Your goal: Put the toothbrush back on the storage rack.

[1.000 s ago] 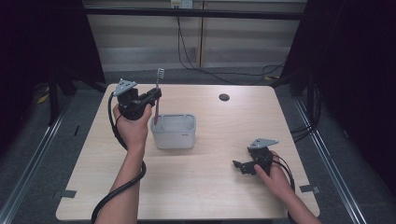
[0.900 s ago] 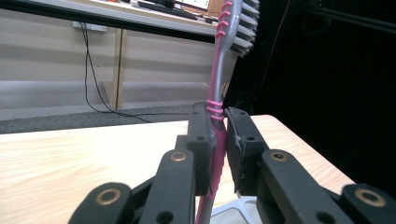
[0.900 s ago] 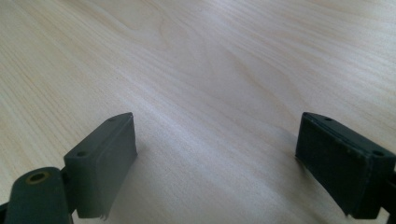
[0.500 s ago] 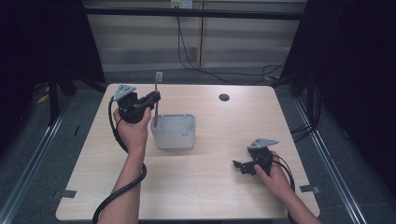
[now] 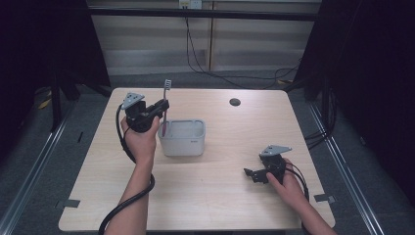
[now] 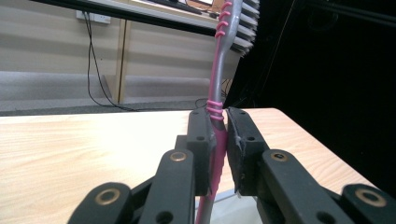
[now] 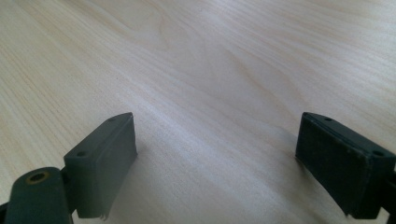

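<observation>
- The toothbrush [image 5: 166, 105] stands almost upright in your left gripper [image 5: 155, 110], bristle head up and pink handle down; its lower end hangs over the left edge of the grey tub [image 5: 182, 138], and you cannot tell from the high view whether the tip touches the tub
- In the left gripper view your jaws are closed tight on the toothbrush [image 6: 218, 116], pinching the pink handle just under a band of pink ribs; the grey neck and white bristles rise above the jaws, bristles facing the view's right
- Your left gripper [image 6: 217, 144] is held above the table [image 5: 235, 147], beside the tub's left wall; your left hand [image 5: 141, 139] grips it from below, and its cable loops down along your forearm
- The tub sits left of the table's middle, an open rectangular box with a pale inside
- Your right gripper [image 5: 253, 175] rests low on the table at the near right, well apart from the tub, jaws pointing left; your right hand [image 5: 288, 183] holds it from behind
- In the right gripper view your right gripper [image 7: 215, 163] has its jaws spread wide, with bare wood between them and nothing held
- A small dark round spot [image 5: 235, 102] lies on the table near the far edge, right of centre
</observation>
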